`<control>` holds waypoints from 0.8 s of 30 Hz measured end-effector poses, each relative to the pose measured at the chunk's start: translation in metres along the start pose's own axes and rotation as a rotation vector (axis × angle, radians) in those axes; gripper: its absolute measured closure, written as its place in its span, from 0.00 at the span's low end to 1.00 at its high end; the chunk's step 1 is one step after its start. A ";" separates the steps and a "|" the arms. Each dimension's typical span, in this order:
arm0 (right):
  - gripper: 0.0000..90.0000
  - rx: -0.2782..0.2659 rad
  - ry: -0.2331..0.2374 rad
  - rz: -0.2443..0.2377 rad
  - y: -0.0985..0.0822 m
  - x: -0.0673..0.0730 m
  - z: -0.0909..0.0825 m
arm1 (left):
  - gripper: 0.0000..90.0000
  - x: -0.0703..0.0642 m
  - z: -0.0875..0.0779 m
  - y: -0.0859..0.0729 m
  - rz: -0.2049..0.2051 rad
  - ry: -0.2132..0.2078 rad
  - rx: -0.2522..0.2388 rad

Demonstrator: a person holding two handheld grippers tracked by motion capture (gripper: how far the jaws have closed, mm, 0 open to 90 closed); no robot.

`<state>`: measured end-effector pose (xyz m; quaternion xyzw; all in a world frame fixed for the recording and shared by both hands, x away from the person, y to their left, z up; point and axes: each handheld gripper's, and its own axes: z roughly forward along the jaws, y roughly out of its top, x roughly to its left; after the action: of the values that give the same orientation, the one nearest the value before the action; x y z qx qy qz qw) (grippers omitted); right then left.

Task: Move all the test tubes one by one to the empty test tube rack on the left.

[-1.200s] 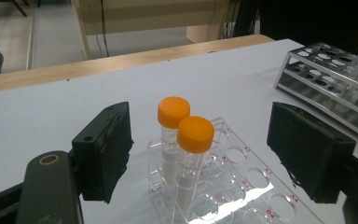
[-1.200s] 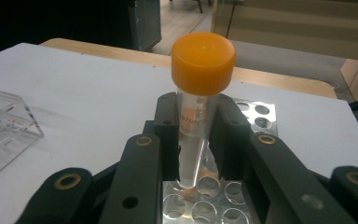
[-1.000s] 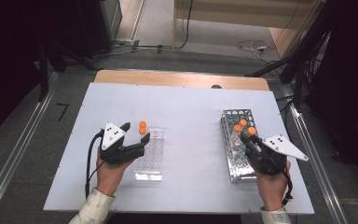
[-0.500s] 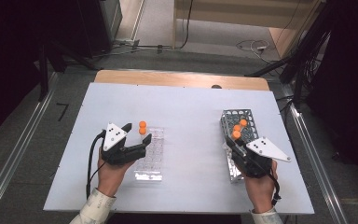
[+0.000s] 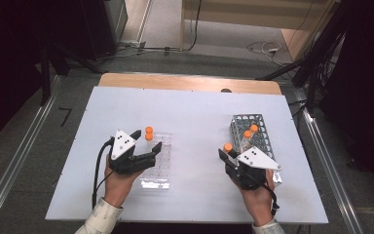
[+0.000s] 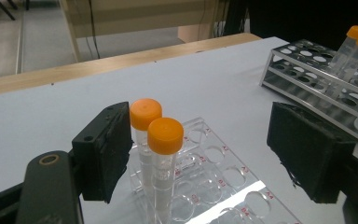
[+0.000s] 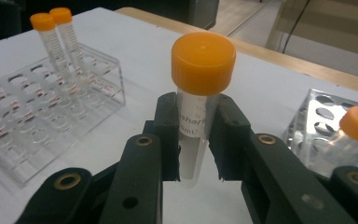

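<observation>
The right gripper [image 7: 198, 140] squeezes its fingers [image 7: 168, 135] tight on a tube [image 7: 198, 93] with an orange cap, held upright above the worktop [image 5: 195, 117]. The left gripper [image 6: 205, 158] has its fingers wide apart around the clear rack [image 6: 214, 168], holding nothing. Two tubes [image 6: 161, 158] stand there. Farther off sits the metal rack [image 5: 258, 126].

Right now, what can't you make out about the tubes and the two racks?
- Held tube: its printed label is partly covered by the right gripper fingers in the right gripper view.
- Clear rack: its near end is cut off by the bottom edge of the left gripper view; the red well marks are too small to read.
- Metal rack: its near end is hidden behind the right gripper in the high view.
</observation>
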<state>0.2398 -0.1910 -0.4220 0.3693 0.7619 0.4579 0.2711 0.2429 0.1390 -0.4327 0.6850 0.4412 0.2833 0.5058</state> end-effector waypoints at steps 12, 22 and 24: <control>0.80 0.015 0.058 -0.048 -0.001 0.023 0.007 | 0.25 -0.015 -0.006 0.006 0.024 -0.042 -0.022; 0.80 0.044 0.103 -0.093 -0.004 0.043 0.016 | 0.28 -0.036 -0.003 0.006 0.057 -0.116 -0.004; 0.80 0.051 0.114 -0.100 -0.005 0.046 0.018 | 0.28 -0.042 -0.003 0.005 0.060 -0.144 -0.001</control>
<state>0.2248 -0.1459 -0.4376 0.3106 0.8050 0.4446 0.2404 0.2236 0.1025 -0.4243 0.7164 0.3826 0.2486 0.5278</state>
